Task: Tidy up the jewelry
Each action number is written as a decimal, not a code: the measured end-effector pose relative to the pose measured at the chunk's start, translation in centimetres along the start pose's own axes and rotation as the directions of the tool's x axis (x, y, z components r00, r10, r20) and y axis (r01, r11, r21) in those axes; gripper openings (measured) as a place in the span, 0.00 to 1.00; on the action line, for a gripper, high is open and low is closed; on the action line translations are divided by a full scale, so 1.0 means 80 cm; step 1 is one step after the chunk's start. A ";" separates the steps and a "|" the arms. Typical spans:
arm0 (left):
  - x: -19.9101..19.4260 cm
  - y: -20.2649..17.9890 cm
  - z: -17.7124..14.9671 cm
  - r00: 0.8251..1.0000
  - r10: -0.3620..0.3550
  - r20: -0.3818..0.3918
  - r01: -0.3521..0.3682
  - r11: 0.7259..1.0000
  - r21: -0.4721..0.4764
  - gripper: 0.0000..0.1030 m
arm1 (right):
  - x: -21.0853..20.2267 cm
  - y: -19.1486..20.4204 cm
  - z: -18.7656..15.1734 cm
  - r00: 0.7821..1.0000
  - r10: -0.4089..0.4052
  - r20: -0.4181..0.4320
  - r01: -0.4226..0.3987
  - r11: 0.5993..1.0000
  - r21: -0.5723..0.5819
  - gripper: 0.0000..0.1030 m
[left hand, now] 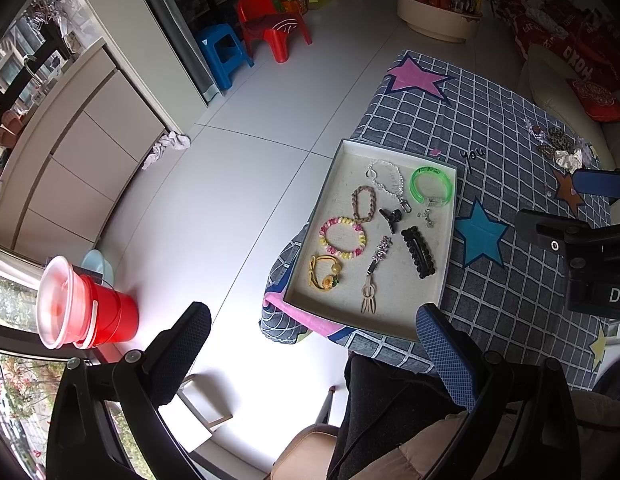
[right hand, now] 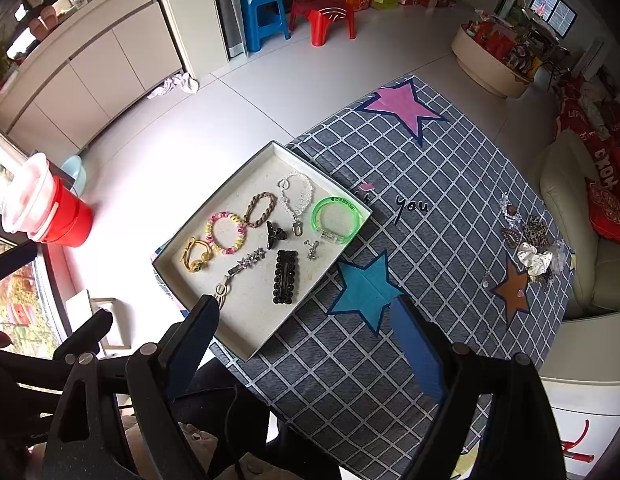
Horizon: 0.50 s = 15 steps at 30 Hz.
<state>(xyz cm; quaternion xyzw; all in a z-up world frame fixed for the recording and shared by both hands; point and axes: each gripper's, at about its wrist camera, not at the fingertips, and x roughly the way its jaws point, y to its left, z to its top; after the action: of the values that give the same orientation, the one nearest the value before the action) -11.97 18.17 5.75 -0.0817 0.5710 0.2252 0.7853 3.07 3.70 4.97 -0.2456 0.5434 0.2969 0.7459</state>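
A shallow beige tray (left hand: 398, 322) (right hand: 250, 354) sits at the left edge of a table with a grey checked cloth. It holds several pieces: a green bangle (left hand: 431, 185) (right hand: 337, 216), a clear bead bracelet (right hand: 296, 196), a pink-yellow bracelet (left hand: 343, 238) (right hand: 226, 233), a black hair clip (left hand: 418, 252) (right hand: 285, 276). A pile of loose jewelry and scrunchies (left hand: 562, 148) (right hand: 530, 248) lies at the table's far right. My left gripper (left hand: 314, 360) is open and empty, high above the tray's near edge. My right gripper (right hand: 306, 352) is open and empty above the table's near side.
The right gripper's body (left hand: 582, 248) shows in the left wrist view, over the table's right part. A red bucket (left hand: 90, 312) (right hand: 50, 216) stands on the floor at left. A cream sofa (right hand: 578, 208) borders the table's right. Red chair (right hand: 322, 8) and blue stool (right hand: 264, 16) stand far back.
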 end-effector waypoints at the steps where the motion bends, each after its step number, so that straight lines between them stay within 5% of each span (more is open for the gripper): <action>1: 0.000 0.000 -0.001 1.000 0.000 -0.001 0.000 1.000 0.001 1.00 | 0.000 0.000 0.000 1.000 -0.001 0.000 0.001 1.000 0.000 0.87; 15: 0.004 0.000 0.002 1.000 0.003 -0.009 -0.003 1.000 0.014 1.00 | 0.000 0.001 0.001 1.000 -0.001 -0.001 0.001 1.000 0.003 0.87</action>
<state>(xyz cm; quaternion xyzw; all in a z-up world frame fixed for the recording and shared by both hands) -11.72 18.30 5.51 -0.0763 0.5761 0.2219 0.7829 3.05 3.81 5.00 -0.2448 0.5443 0.2956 0.7459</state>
